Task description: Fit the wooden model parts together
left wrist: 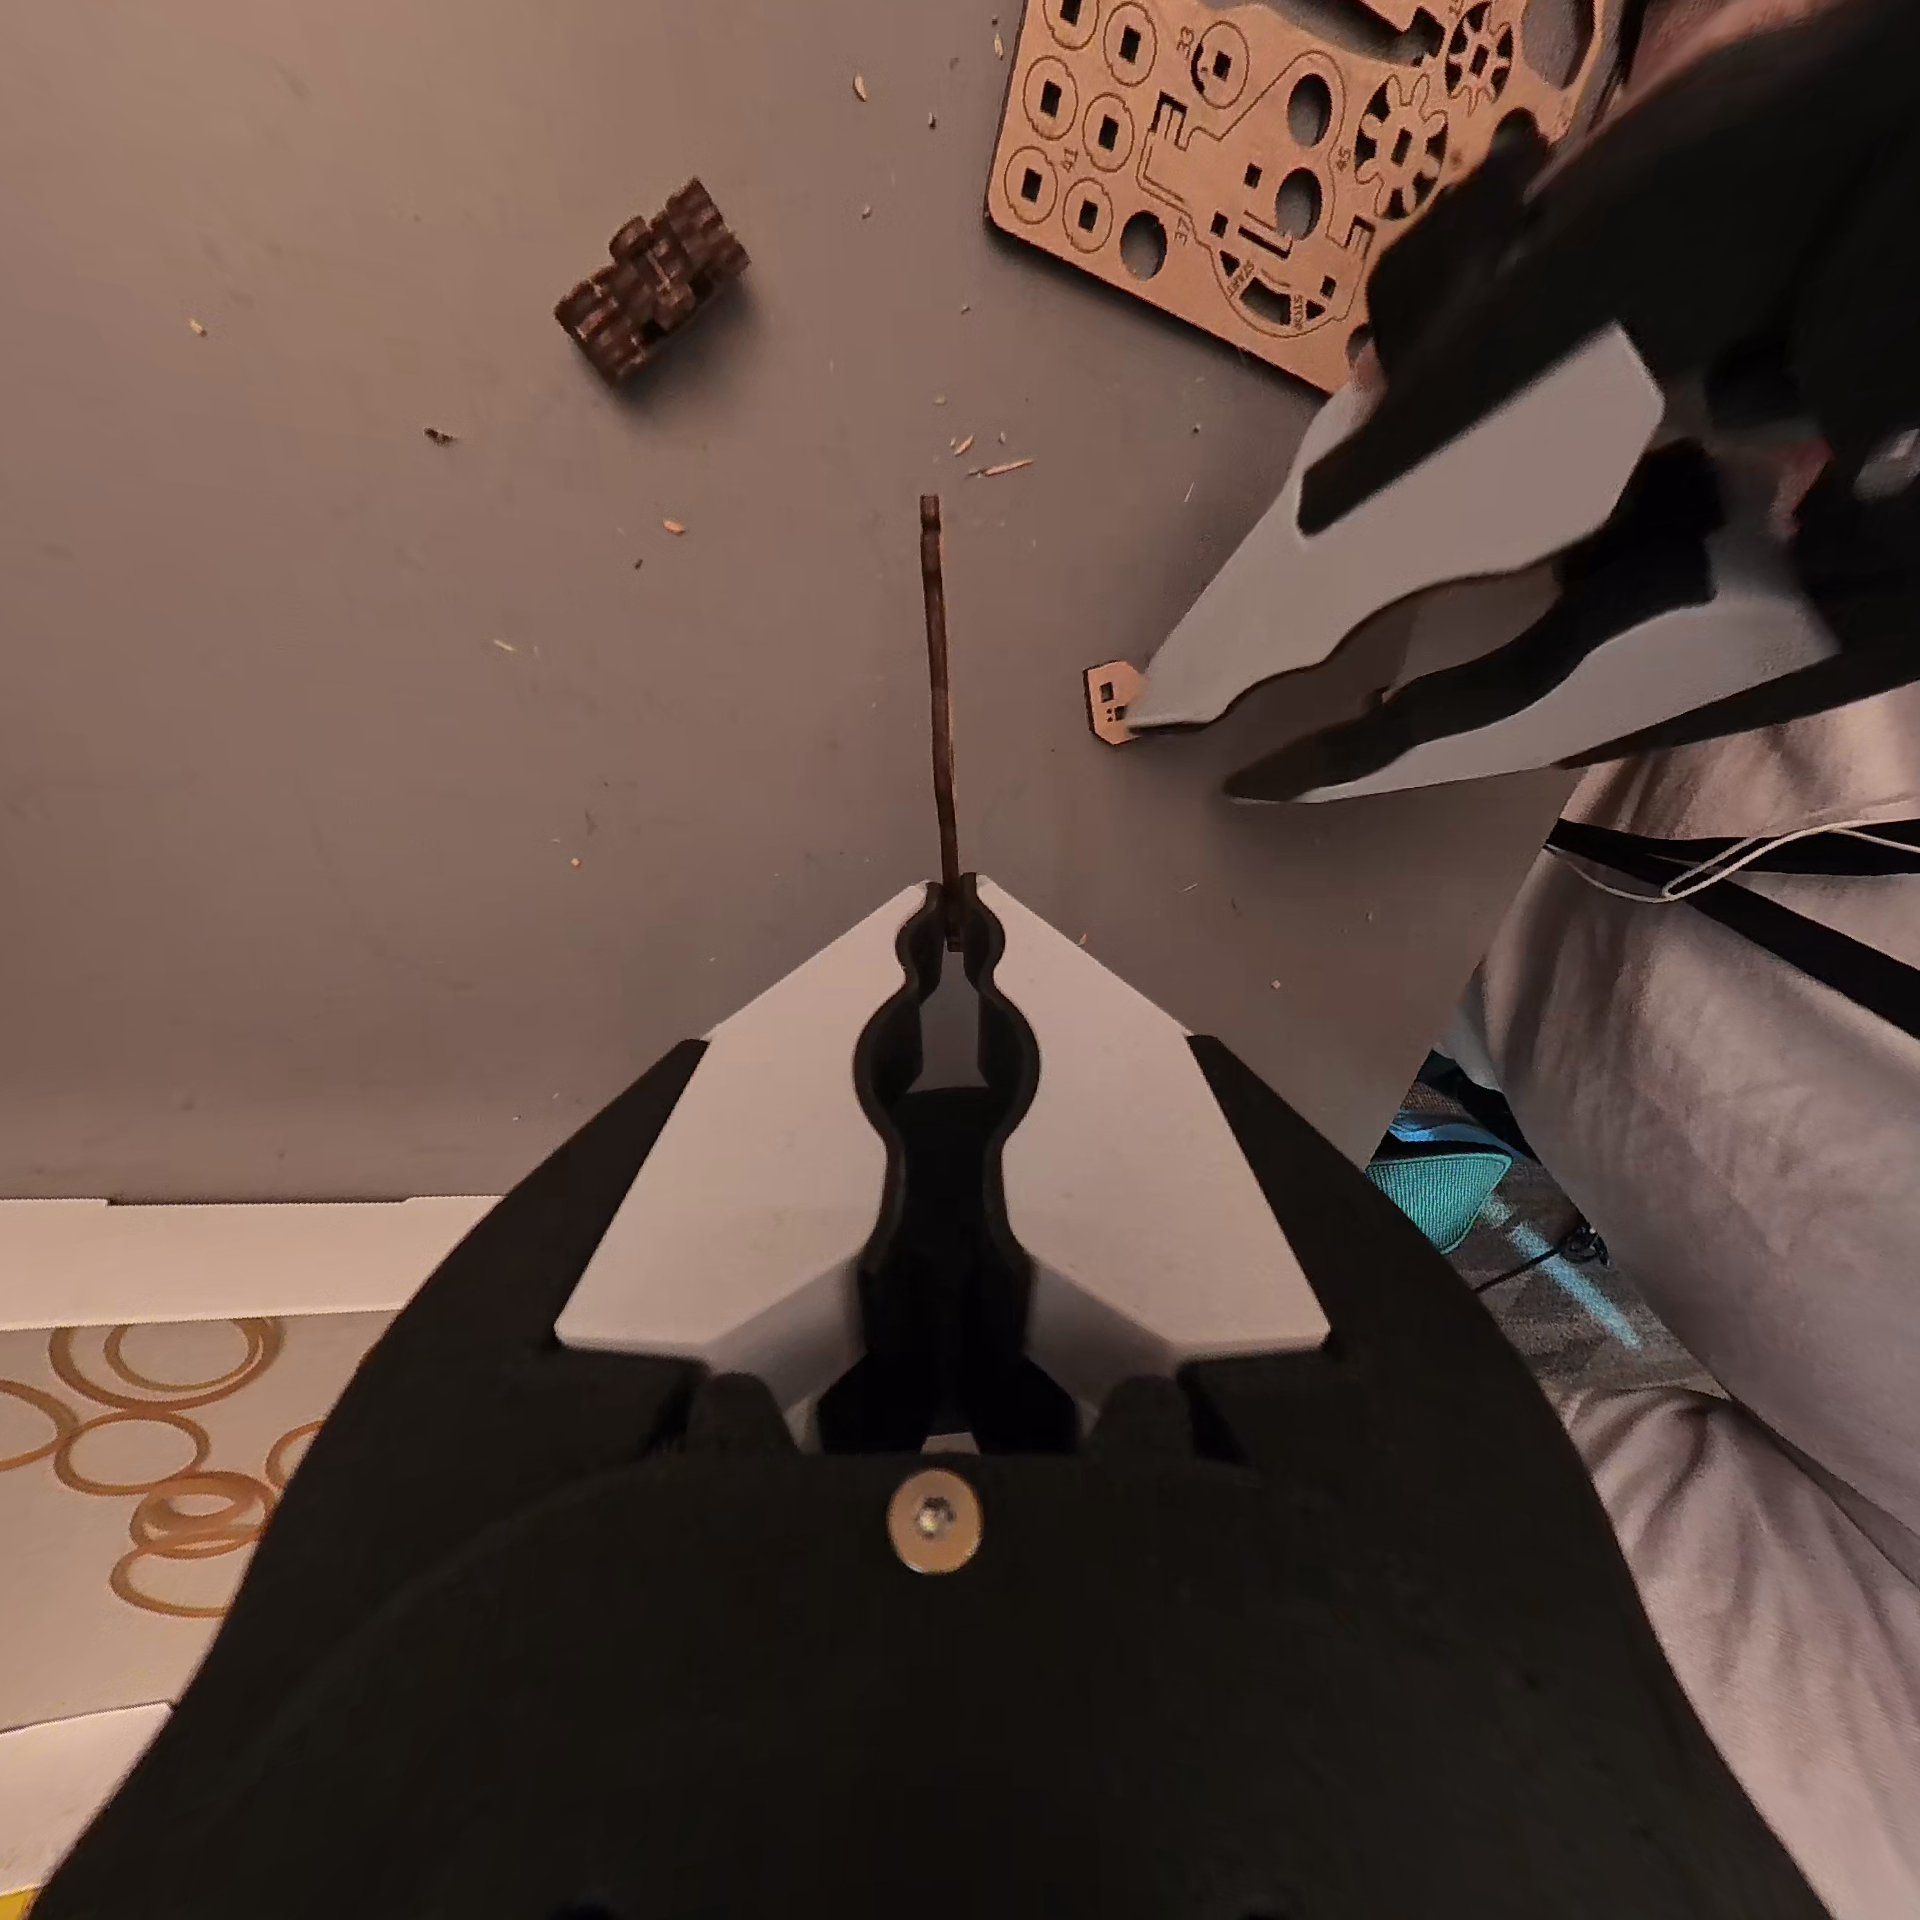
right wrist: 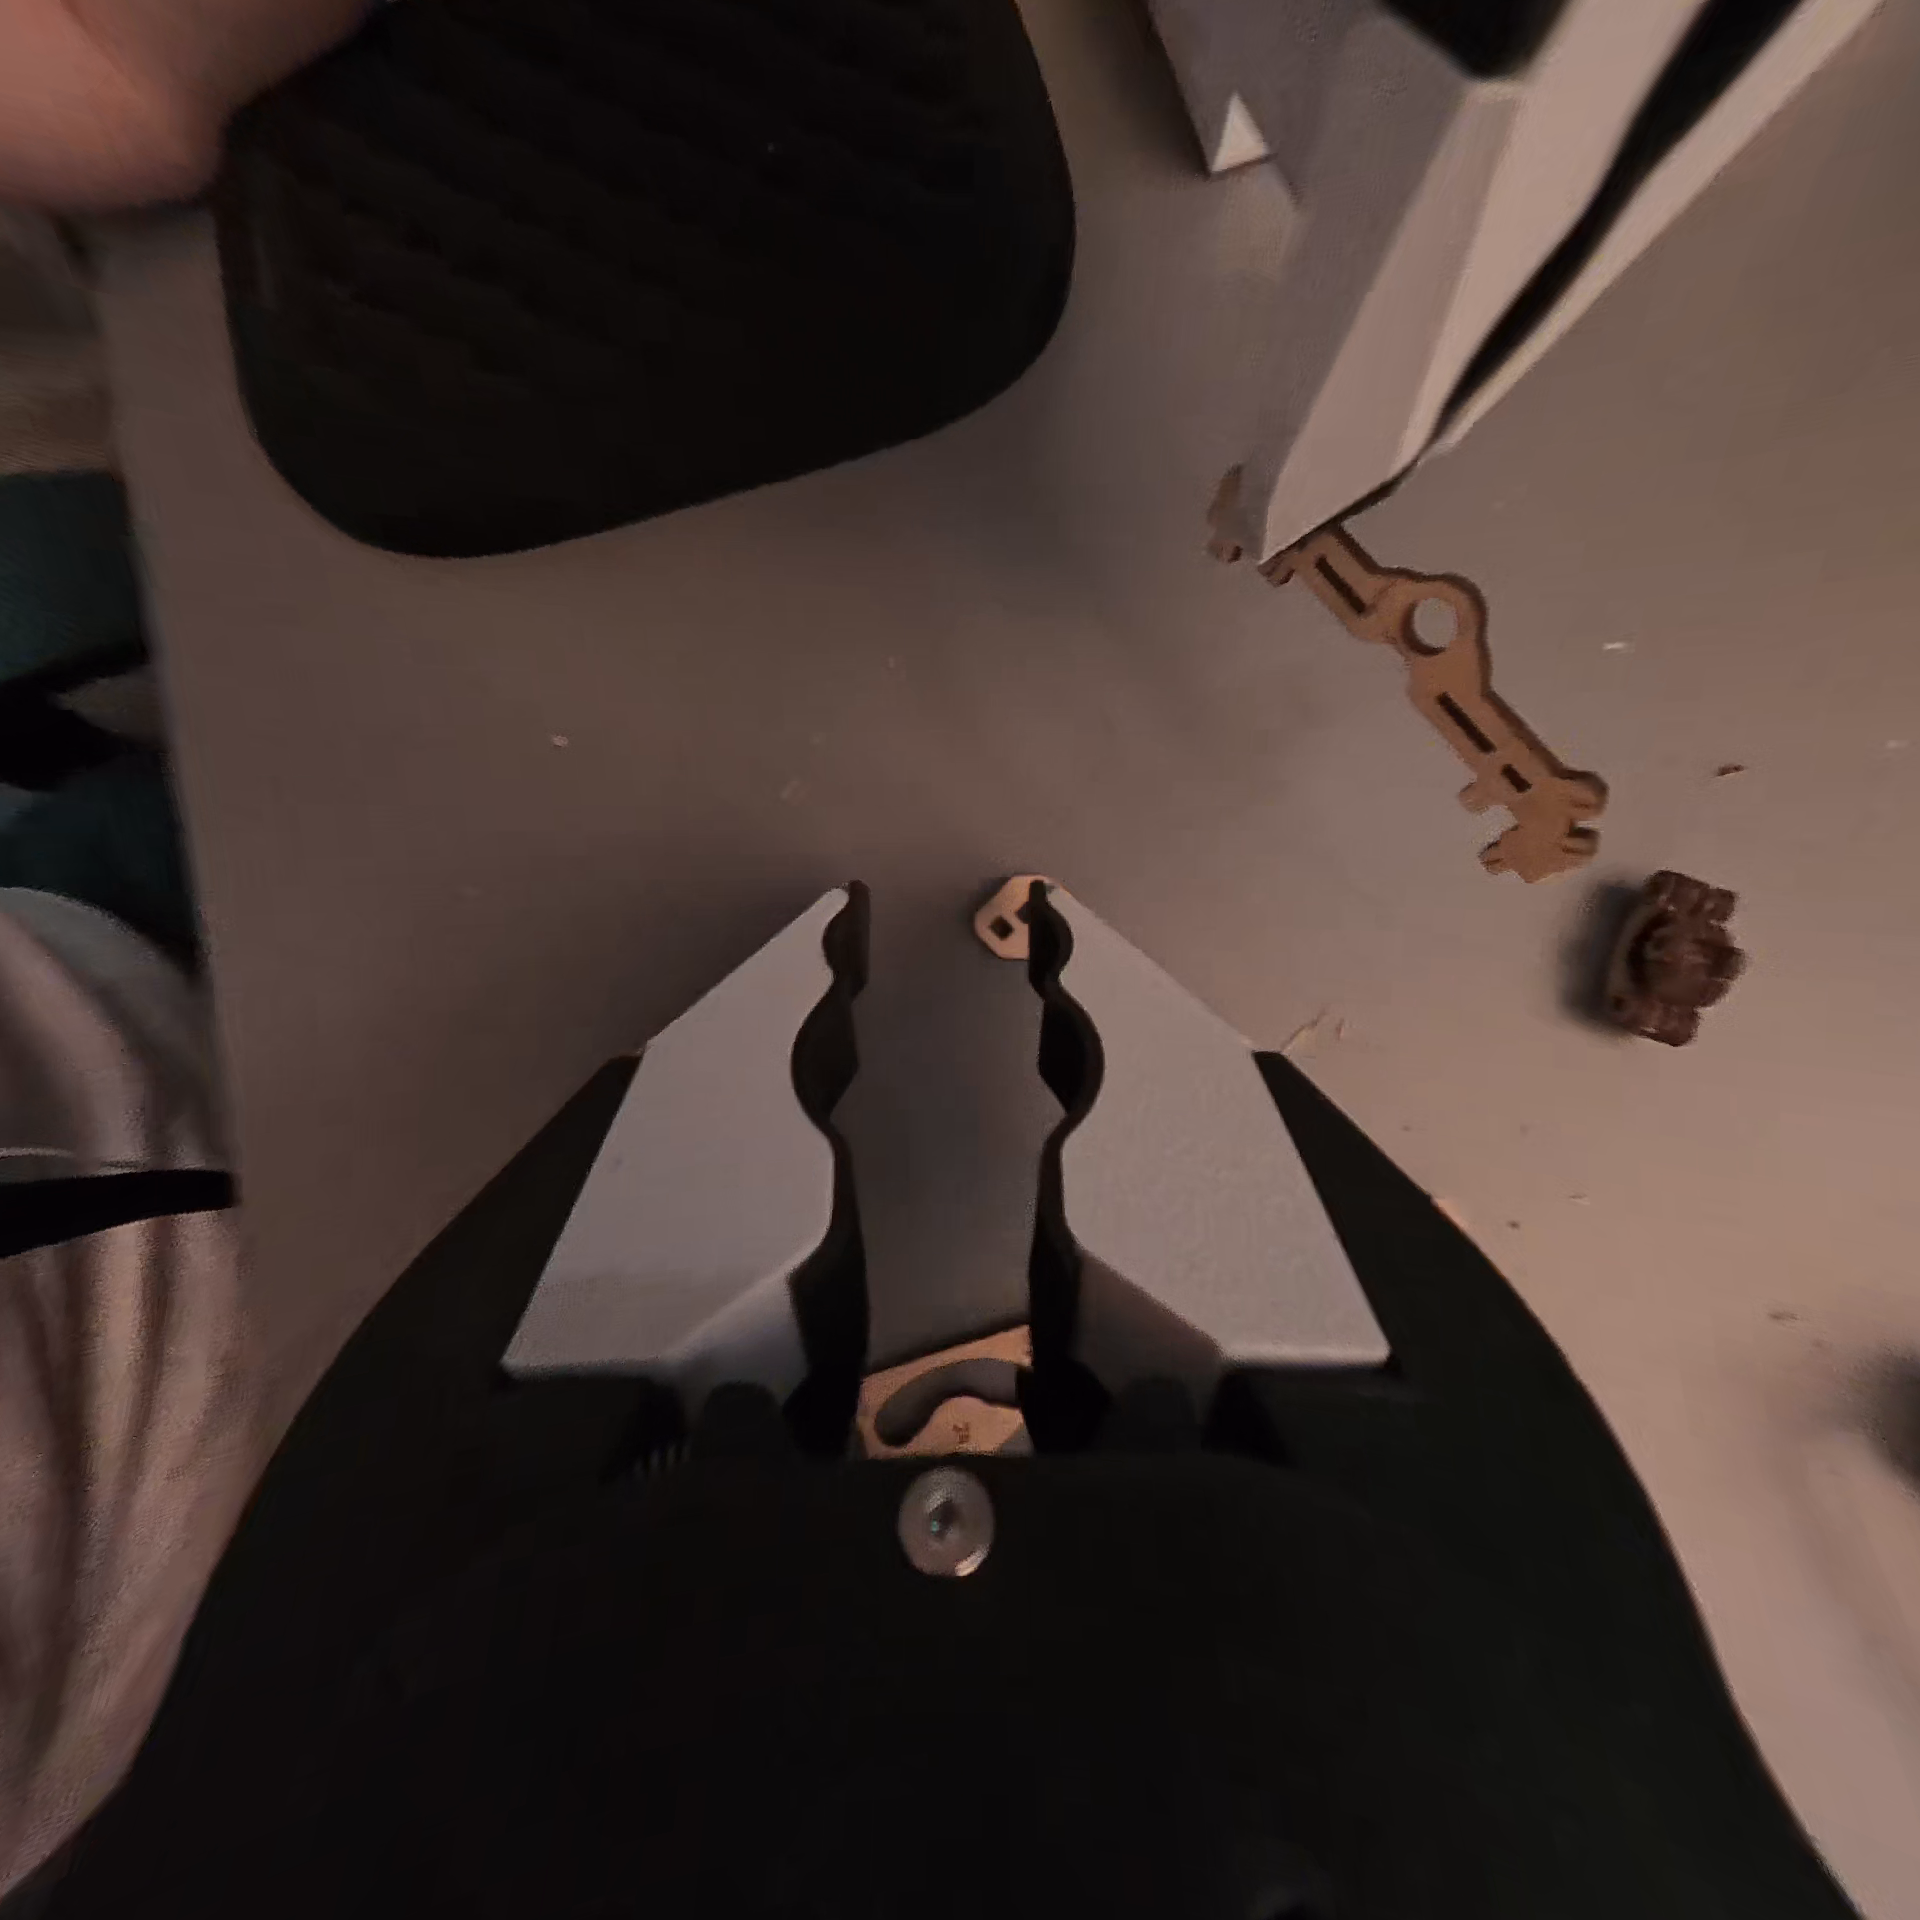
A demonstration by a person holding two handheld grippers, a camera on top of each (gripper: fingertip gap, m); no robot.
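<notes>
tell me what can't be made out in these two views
- Small wooden tab: right wrist view, partly behind a finger of the right tool; contact unclear.
- Flat wooden strip: edge-on in the left wrist view, held by the left tool; its shape is hidden there.
- Part sheet: cut off by the top edge and covered by the right tool.

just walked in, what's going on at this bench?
A person is assembling a wooden model with two handheld grippers. The left gripper is shut on a long flat slotted strip, held edge-up. The right gripper is open, its tips at a small wooden tab on the grey table. A gear block lies nearby.
</notes>
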